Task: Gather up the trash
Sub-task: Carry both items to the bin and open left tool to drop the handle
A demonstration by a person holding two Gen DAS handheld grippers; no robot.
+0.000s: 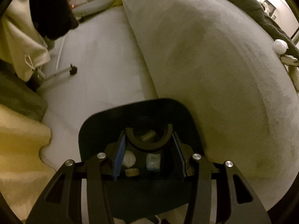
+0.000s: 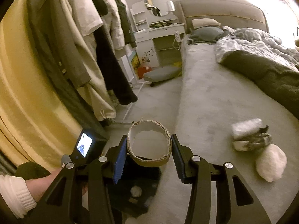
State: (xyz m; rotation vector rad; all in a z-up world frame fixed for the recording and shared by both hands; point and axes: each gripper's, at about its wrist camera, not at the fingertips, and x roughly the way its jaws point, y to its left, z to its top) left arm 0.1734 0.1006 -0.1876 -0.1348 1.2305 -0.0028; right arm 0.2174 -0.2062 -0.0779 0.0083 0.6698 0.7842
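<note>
Pale carpet (image 1: 97, 59) and the grey flank of a bed (image 1: 214, 65) fill the left wrist view, with clothes hanging at ten o'clock. At six o'clock our left gripper (image 1: 149, 149) points steeply down, its blue-padded jaws closed narrow on the curved black handle (image 1: 147, 143) of a dark trash bin (image 1: 93, 127), which hangs below it over the carpet. Inside the bin we make out a white wad (image 1: 129, 158), a pale wrapper (image 1: 153, 161) and a tan roll (image 1: 131, 172). More litter lies on the bed edge at three o'clock: a white ball (image 1: 280, 45), too small to name.

Bedroom depth opens in the right wrist view: a dressing table with an oval mirror (image 2: 158, 1) at twelve o'clock, a rumpled duvet (image 2: 252, 39) at two o'clock. Our right gripper (image 2: 149, 149) holds a spent cardboard tape ring (image 2: 149, 143), squeezed to an oval between its pads, just above the bin's dark mouth (image 2: 142, 183) at six o'clock. Our left hand (image 2: 43, 183) shows at eight o'clock.

We judge the step to be the drop: the ring is carried and poised over the bin. Next we need to centre it over the opening and release. After that, a crumpled tissue pack (image 2: 250, 136) and a white wad of paper (image 2: 271, 165) wait on the bed at four o'clock.
</note>
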